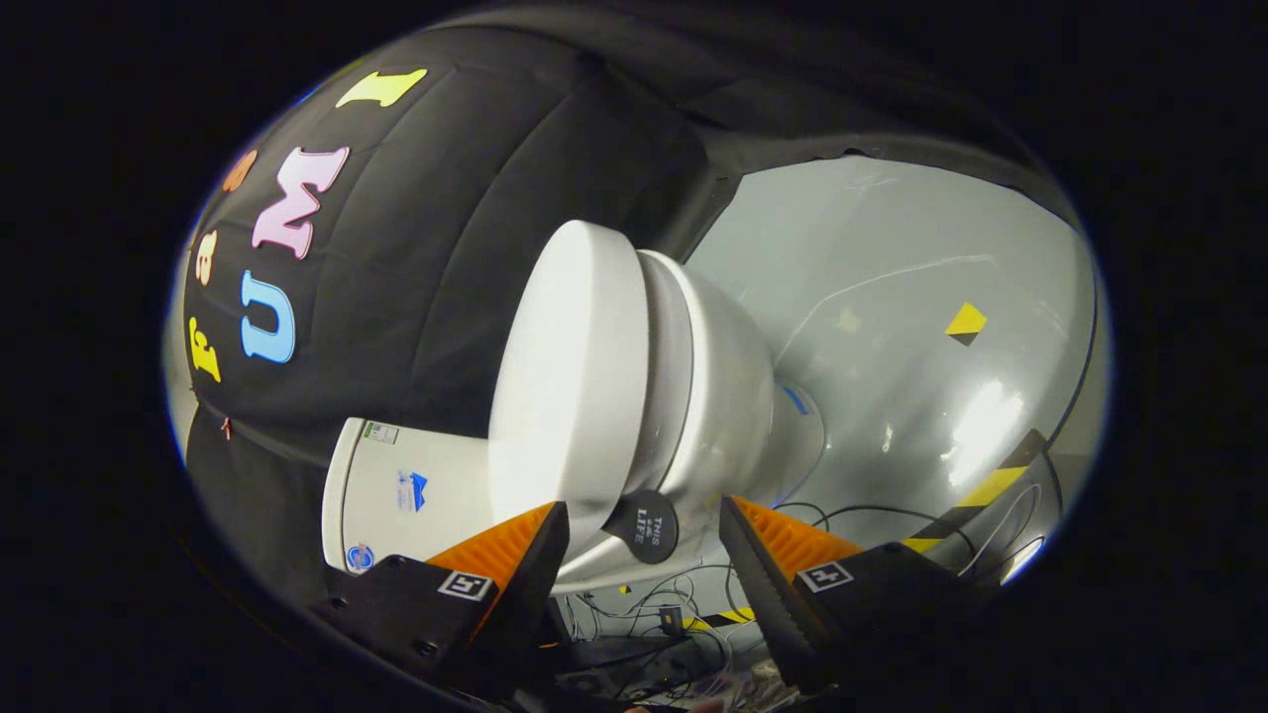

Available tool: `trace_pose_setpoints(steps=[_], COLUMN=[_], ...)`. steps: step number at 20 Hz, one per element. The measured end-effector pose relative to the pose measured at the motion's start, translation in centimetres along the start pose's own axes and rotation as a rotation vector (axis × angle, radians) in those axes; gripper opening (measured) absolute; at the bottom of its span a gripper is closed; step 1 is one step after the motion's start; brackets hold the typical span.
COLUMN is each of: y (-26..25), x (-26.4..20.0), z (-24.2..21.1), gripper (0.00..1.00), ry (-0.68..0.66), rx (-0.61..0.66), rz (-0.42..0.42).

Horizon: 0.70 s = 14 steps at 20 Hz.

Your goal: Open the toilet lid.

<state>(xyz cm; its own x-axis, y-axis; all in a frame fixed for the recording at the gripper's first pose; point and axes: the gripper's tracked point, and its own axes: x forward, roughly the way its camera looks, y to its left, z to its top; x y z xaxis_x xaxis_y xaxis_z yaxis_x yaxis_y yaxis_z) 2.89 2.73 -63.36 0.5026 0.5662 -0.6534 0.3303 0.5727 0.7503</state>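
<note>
Two gripper fingers (555, 545) sit closest, spread wide apart with nothing held between them. The gripper (644, 540) is released. Just ahead of the fingers, in the gap between them, hangs a small round black tab (644, 525). It looks like a stick-on handle fixed at the front edge of the toilet lid (565, 386).

That lid is the big white rounded piece just beyond the fingers. The whole view is tipped sideways, so the toilet (713, 396) looks like it is lying over. The lid seems closed or nearly closed against the seat and bowl (733, 406). Behind it stands the white tank (396, 495), next to the black cloth wall.

I think the lid is hard, smooth plastic. It is probably light, and stiff enough not to bend. Its shiny top would be slippery to pinch. The black tab looks like the best place to grab, since it sticks out and fits between the fingers. The lid should swing up on its hinge near the tank.

What is inside the bowl cannot be seen, because the lid hides it. Some dark cables (684, 614) lie on the shiny grey floor (892, 297) near the toilet.
</note>
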Motion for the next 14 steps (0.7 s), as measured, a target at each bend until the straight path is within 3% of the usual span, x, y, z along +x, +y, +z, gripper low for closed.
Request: trace_pose_setpoints(steps=[2, 5, 7, 9, 11, 14], y=[0.0, -0.5, -0.3, 0.9, 0.6, 1.0], x=[0.3, 1.3, 1.6, 1.2, 0.9, 0.7], z=[-0.4, -0.1, -1.0, 0.0, -0.2, 0.1], gripper=[0.89, 0.5, 0.43, 0.22, 0.09, 0.09], ry=[0.028, 0.024, 0.052, 0.044, 0.052, 0.036], rx=[0.014, 0.045, 0.062, 0.122, 0.111, 0.072], rz=[0.011, 0.002, 0.023, 0.058, 0.072, 0.044])
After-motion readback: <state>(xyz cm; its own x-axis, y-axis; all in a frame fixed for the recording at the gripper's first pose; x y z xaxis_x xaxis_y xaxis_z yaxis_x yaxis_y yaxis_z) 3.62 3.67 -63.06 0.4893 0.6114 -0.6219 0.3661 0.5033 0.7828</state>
